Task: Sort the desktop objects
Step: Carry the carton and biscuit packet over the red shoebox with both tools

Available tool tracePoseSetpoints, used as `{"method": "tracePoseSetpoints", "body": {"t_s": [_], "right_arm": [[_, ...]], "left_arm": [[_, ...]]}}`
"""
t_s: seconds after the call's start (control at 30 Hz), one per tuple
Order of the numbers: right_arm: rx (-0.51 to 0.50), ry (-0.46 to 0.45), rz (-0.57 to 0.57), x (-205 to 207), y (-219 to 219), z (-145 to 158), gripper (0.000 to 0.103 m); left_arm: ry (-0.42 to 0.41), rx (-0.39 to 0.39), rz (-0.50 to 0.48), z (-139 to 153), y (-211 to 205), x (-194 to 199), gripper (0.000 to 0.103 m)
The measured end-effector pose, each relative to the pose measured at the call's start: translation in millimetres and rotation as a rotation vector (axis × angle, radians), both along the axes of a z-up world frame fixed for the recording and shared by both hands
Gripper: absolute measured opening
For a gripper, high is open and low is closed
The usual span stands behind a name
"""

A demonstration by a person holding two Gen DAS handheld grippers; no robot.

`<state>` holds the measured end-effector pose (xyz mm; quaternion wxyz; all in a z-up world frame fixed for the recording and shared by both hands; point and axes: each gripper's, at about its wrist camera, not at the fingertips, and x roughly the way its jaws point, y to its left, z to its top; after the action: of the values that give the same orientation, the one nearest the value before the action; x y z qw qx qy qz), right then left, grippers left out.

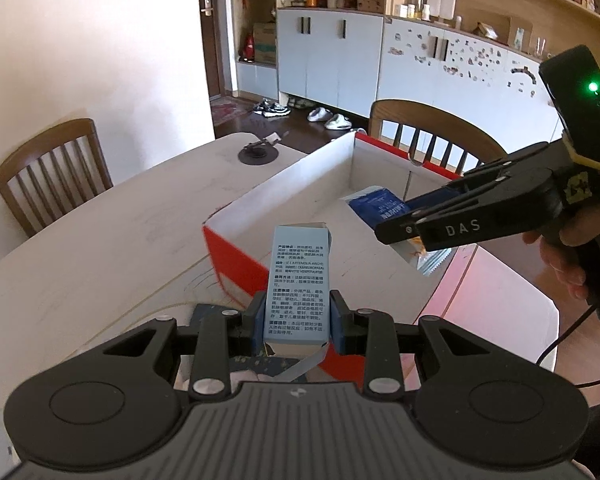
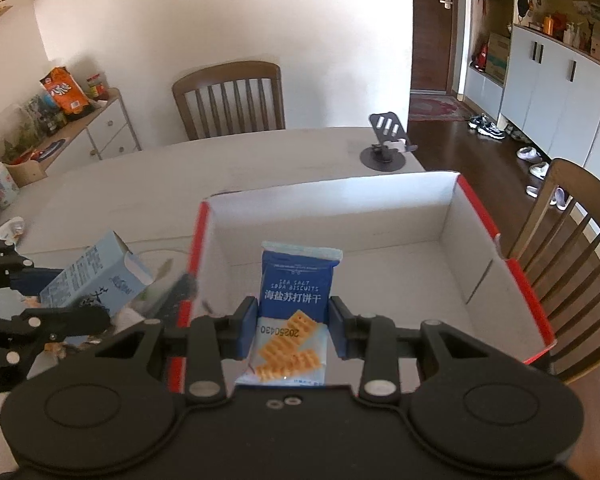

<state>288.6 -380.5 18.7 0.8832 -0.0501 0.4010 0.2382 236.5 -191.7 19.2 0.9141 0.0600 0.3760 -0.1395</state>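
Observation:
My left gripper point(image 1: 296, 316) is shut on a light blue carton point(image 1: 298, 284) with printed text, held upright just before the near wall of a red-and-white cardboard box point(image 1: 236, 252). My right gripper point(image 2: 294, 320) is shut on a blue soda biscuit packet point(image 2: 296, 304), held over the inside of the box point(image 2: 452, 216). The right gripper point(image 1: 404, 226) also shows in the left wrist view, above the box's right side, with the packet point(image 1: 374, 206). The left gripper with the carton point(image 2: 92, 278) shows in the right wrist view, left of the box.
A black phone stand point(image 2: 386, 152) sits on the pale table point(image 2: 140, 184) beyond the box. Wooden chairs point(image 2: 230, 98) stand at the far side and the right point(image 2: 572, 240). A side cabinet with snacks point(image 2: 66, 94) is at the left. Some small items lie under the left gripper.

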Motion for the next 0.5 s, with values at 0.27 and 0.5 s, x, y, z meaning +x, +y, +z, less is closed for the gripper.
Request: {"method": "tracePoseSetpoints", "body": {"t_s": [0.27, 0.5], "right_arm": [[-0.017, 0.03, 0.004, 20.1, -11.3, -11.0, 0.036], [-0.04, 0.05, 0.0, 38.1, -19.4, -19.9, 0.036]], "left_arm": [[0.02, 0.016, -0.046, -8.9, -24.4, 26.0, 0.03], [0.047, 0.058, -0.082, -20.6, -42.1, 46.4, 0.03]]}}
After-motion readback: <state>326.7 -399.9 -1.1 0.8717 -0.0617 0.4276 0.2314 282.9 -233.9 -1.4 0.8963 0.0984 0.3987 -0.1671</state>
